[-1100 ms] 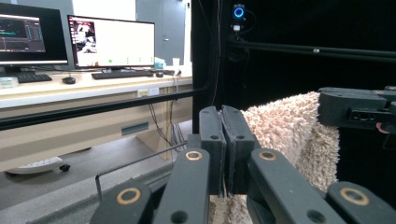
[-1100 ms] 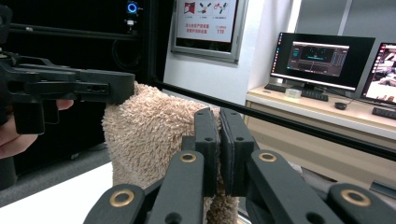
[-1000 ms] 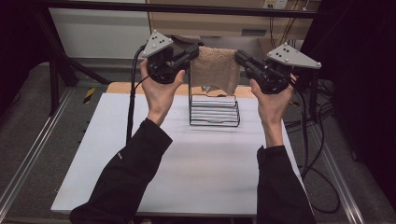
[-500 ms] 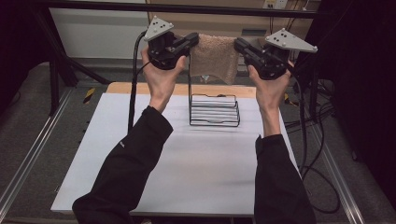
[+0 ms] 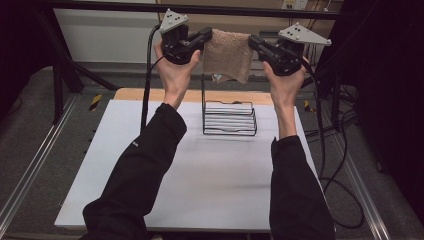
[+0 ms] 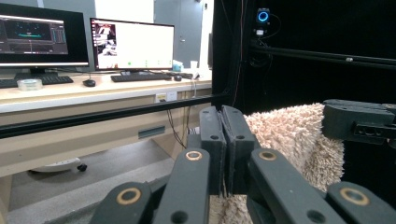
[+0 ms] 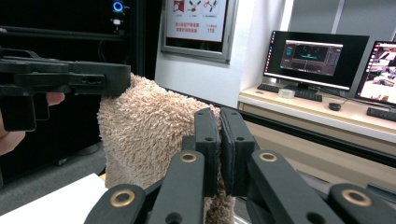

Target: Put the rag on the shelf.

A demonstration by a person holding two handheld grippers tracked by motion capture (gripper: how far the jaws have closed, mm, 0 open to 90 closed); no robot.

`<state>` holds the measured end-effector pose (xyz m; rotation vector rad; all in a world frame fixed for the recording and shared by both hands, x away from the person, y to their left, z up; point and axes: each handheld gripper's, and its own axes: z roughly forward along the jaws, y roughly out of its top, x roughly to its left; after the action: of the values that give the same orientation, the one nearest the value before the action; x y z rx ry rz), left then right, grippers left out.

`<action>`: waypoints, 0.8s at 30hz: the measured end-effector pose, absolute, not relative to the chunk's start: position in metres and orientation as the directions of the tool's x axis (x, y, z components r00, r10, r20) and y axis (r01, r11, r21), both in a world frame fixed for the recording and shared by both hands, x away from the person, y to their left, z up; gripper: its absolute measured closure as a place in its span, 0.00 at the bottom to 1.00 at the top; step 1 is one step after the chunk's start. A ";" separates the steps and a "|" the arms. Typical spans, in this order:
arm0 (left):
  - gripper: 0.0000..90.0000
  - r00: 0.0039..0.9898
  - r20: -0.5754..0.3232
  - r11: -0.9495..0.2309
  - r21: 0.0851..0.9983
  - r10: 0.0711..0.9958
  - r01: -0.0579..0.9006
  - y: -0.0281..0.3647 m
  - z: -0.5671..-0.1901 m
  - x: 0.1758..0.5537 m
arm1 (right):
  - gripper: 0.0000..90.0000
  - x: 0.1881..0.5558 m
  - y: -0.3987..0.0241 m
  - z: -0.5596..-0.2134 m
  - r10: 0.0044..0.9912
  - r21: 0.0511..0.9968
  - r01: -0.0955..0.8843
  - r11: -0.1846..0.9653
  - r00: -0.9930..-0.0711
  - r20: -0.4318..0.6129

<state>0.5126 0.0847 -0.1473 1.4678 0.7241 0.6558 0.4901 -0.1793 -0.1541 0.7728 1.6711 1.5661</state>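
- High view: left gripper (image 5: pixel 206 36) and right gripper (image 5: pixel 254 42) each clamp one top corner of the towel (image 5: pixel 227 59), which hangs stretched between them above the wire rack (image 5: pixel 229 118) on the white table (image 5: pixel 200 175).
- Left gripper view: jaws closed on the towel (image 6: pixel 289 140) edge — the other gripper pinches its far corner.
- Right gripper view: jaws closed on the towel (image 7: pixel 149 135).

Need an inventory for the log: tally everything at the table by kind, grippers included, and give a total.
Towels: 1, the tan towel, held up between both grippers
Racks: 1, the black wire rack on the white table
Grippers: 2, left gripper and right gripper, each shut on a top corner of the towel
Total: 4
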 end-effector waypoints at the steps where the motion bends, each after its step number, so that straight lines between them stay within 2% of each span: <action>1: 0.97 0.633 -0.033 0.008 0.999 0.773 0.042 0.085 -0.147 0.514 | 0.96 0.492 -0.179 -0.154 0.816 0.995 -0.041 0.087 -0.570 -0.095; 10: 0.97 0.625 -0.020 -0.004 0.999 0.780 0.038 0.079 -0.145 0.527 | 0.96 0.507 -0.181 -0.155 0.826 0.996 -0.030 0.078 -0.558 -0.082; 24: 0.98 0.623 -0.003 -0.055 0.996 0.782 0.073 0.070 -0.171 0.538 | 0.96 0.525 -0.187 -0.175 0.832 0.993 0.012 0.114 -0.547 -0.089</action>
<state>0.5379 0.0702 -0.1710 1.5366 0.7425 0.6742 0.5253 -0.1867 -0.1752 0.8294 1.7039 1.5092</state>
